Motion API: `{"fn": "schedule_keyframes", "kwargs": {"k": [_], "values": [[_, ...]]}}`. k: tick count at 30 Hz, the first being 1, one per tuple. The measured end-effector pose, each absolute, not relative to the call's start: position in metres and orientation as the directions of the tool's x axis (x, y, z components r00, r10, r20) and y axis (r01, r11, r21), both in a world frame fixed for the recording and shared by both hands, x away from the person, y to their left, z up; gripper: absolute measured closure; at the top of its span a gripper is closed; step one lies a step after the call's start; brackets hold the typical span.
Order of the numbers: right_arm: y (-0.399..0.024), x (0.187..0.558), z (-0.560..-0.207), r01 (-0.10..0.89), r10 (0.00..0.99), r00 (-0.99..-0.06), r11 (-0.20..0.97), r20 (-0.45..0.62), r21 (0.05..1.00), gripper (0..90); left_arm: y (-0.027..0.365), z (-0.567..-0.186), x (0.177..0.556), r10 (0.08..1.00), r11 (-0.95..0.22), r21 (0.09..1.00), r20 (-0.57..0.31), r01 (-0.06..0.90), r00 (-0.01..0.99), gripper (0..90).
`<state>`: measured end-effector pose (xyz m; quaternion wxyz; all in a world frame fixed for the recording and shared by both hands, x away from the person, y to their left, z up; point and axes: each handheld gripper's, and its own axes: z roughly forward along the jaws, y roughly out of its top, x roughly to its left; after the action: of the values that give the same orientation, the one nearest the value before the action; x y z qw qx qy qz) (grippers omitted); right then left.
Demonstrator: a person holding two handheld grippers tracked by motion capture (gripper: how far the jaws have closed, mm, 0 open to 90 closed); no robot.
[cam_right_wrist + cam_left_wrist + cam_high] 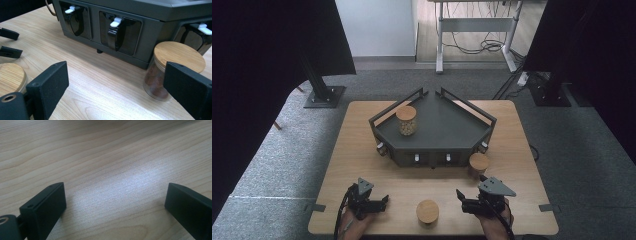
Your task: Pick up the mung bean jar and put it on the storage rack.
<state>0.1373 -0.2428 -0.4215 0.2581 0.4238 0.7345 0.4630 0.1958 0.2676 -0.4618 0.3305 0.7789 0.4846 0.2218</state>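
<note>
Both grippers low in the high view, jaws wide apart, holding nothing — left gripper (373,202) at lower left, right gripper (472,200) at lower right. Between them, near the bottom edge, one jar (427,212) on the table (357,150); another jar (478,163) just above the right gripper, beside the rack (437,127).

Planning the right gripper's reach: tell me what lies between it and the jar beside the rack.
Bare tabletop alone, in the right gripper view: the right gripper stands open and the jar waits just ahead.
</note>
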Motion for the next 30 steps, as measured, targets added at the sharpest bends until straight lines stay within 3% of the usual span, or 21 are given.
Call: {"fn": "schedule_keyframes", "kwargs": {"k": [30], "values": [[-0.226, 0.143, -0.416, 0.365, 0.828, -0.56, 0.219, 0.026, 0.905, 6.0, 0.268, -0.462, 0.196, 0.902, -0.312, 0.73, 0.025, 0.608, 0.432, 3.3]]}}
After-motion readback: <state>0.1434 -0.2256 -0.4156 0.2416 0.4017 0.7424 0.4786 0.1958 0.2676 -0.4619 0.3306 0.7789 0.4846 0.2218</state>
